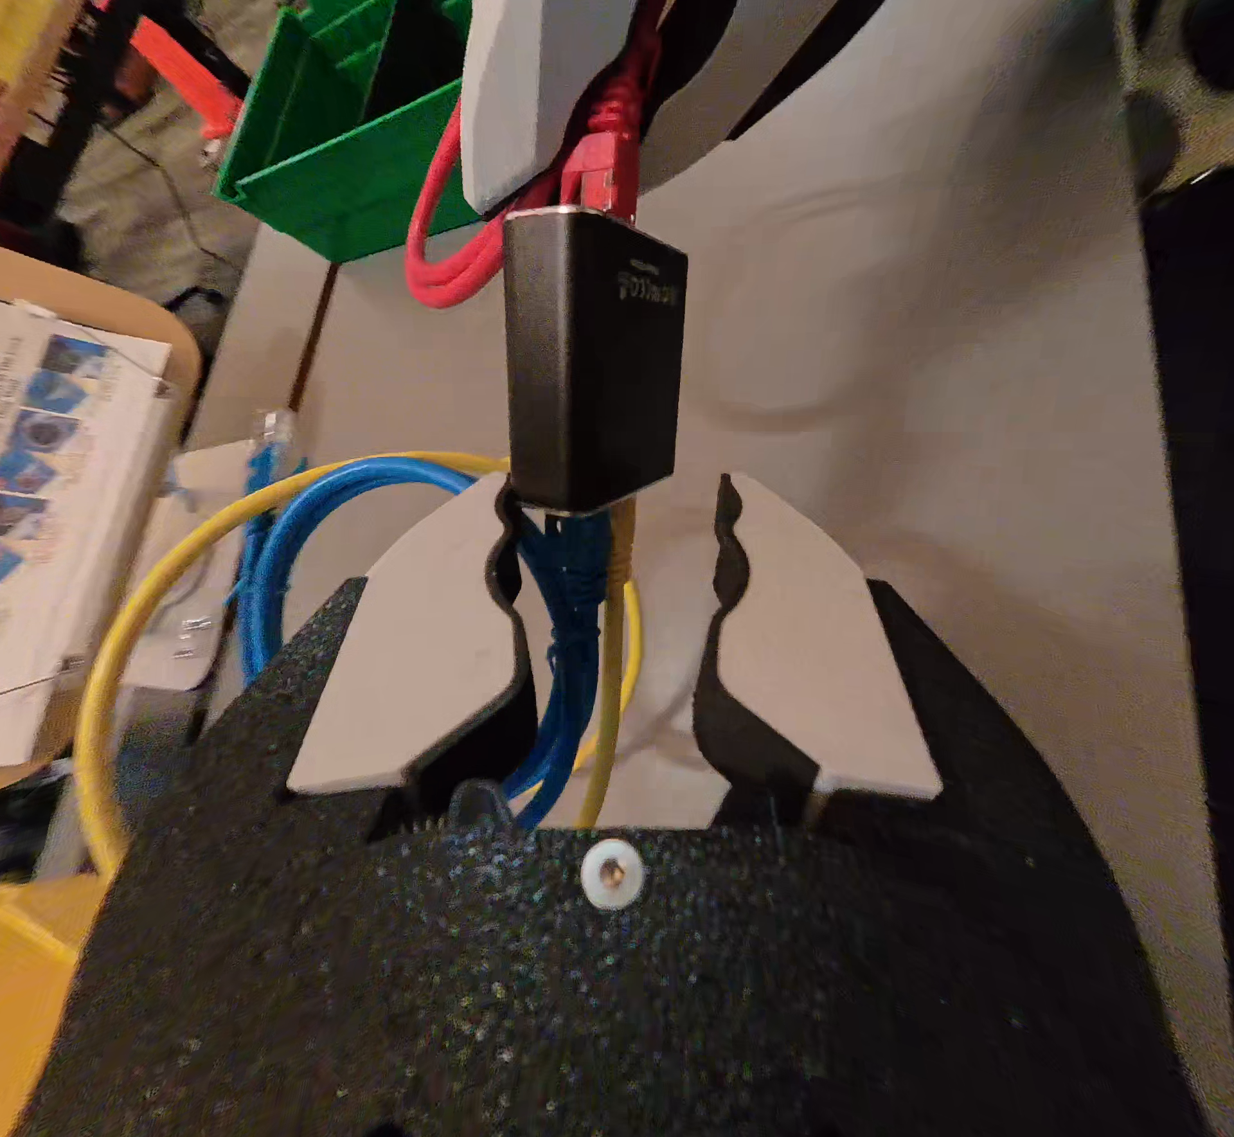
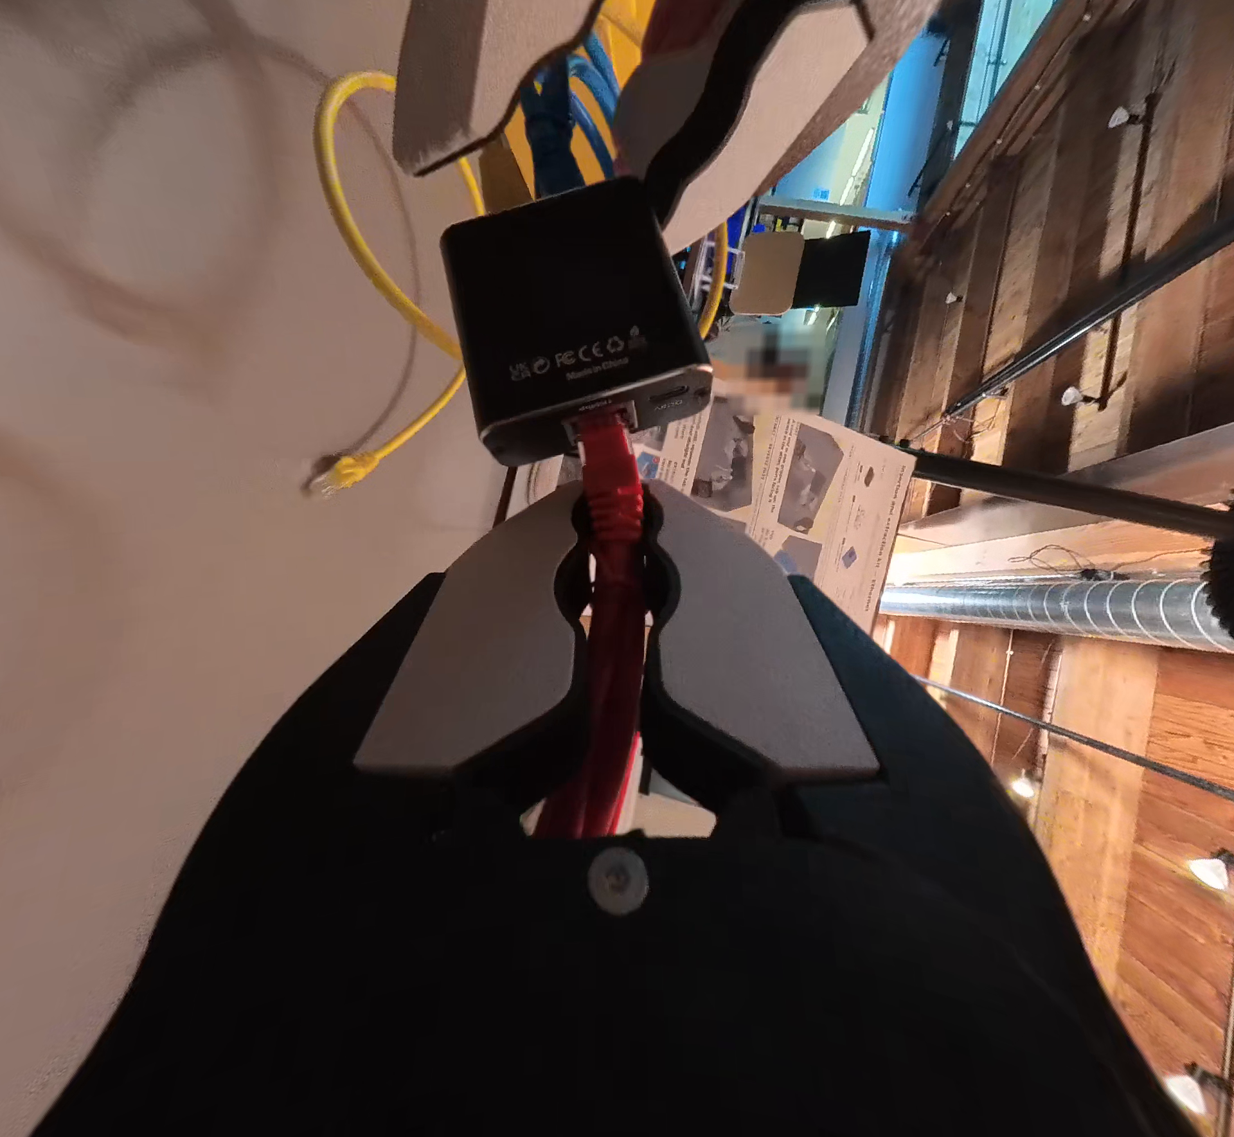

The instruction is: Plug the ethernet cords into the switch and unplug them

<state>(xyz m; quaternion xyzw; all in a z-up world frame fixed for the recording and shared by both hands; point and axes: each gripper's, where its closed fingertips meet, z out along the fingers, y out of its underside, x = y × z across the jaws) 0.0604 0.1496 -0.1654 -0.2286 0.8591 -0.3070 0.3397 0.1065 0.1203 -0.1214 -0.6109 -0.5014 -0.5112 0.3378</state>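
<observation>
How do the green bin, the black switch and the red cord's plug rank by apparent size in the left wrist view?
1. Green bin, though it is cut off behind the gripper and farther away.
2. Black switch.
3. Red cord's plug, clearly smallest.

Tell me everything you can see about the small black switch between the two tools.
The switch is a small black box with rounded edges, a matte metallic-looking shell and silver end rims. It hangs in the air between the tools, clear of the table. A red cord is plugged into one end, beside a small slot port; the right tool is shut on that cord. Blue cords and a yellow cord enter the opposite end, between the open fingers of the left tool. Pale printed markings sit on both broad faces.
</observation>
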